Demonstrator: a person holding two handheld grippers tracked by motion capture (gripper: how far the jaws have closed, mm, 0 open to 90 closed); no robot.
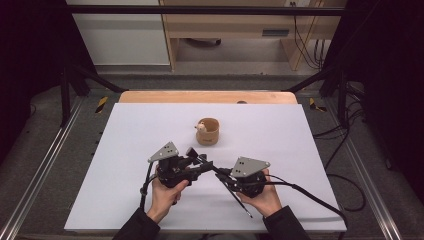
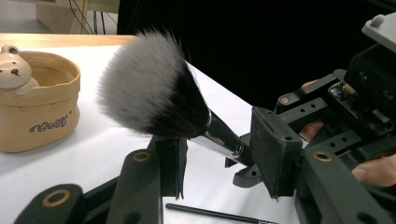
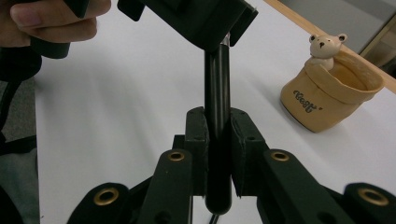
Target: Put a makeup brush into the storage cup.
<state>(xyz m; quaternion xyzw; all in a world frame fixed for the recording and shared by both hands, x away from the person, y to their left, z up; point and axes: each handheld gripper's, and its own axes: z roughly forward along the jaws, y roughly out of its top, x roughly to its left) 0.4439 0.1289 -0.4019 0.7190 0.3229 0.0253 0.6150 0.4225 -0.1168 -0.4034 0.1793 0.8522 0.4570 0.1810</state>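
A white rectangular worktop (image 1: 125,150) is seen from above, laid over a wooden table whose far edge shows beyond it, with most of its surface left bare so that the work is kept near the front edge, within reach of the two forearms that come in from below.

A tan, sack-shaped pot with a small bear figure perched on its rim (image 1: 207,131) is stood upright near the middle of the worktop, just beyond the grippers, mouth up; it is judged to be the holder into which brushes are meant to be dropped.

The right gripper (image 3: 217,154) is held just inside the front edge, right of centre, its pads pressed tight on the black handle of a large powder brush with a black handle, silver ferrule and grey-white bristles (image 2: 154,91). The brush is thereby kept off the surface, its head pointed toward the other hand.

The left gripper (image 2: 219,154) is held left of centre, facing the right one. Its jaws are set on either side of the brush near the ferrule, partly closed, with a gap seen between at least one pad and the brush, so no grip is judged to be made yet. The placing suggests a handover, the brush being steadied by one tool while it is taken by the other.

A thin black stick, perhaps a slim brush or liner (image 1: 239,199), is left lying flat near the front edge, under the right gripper, apparently awaiting its turn.
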